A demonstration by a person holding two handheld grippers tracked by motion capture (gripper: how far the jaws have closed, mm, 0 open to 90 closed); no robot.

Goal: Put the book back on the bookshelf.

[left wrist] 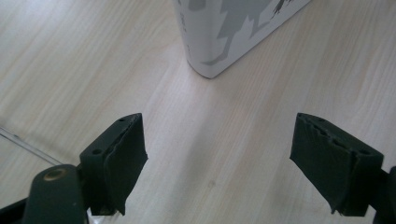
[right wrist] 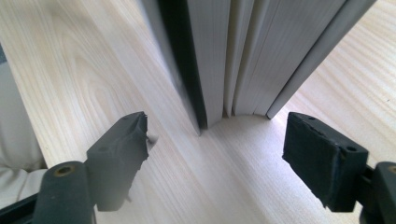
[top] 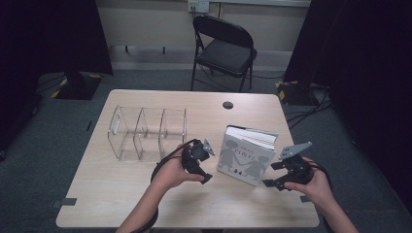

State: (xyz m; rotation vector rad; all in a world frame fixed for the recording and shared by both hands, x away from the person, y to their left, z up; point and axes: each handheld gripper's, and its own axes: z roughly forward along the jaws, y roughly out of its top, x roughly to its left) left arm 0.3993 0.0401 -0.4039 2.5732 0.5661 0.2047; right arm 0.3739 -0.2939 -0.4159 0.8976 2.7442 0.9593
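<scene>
A white book [top: 245,158] with grey child silhouettes on its cover stands upright on the wooden table [top: 121,194], its pages slightly fanned. My left gripper [top: 209,162] is just left of the book, open and empty. In the left gripper view the jaws [left wrist: 219,135] stand wide apart over bare wood, with the book's lower corner [left wrist: 210,46] ahead. My right gripper [top: 272,174] is at the book's right side, open. In the right gripper view the gripper [right wrist: 217,130] faces the page edges [right wrist: 233,56] close up, not touching them.
A clear acrylic organizer [top: 145,131] with three compartments stands left of the book; its edge [left wrist: 23,142] shows beside my left jaw. A cable hole [top: 228,105] sits near the table's far edge. A black folding chair [top: 226,48] stands beyond the table.
</scene>
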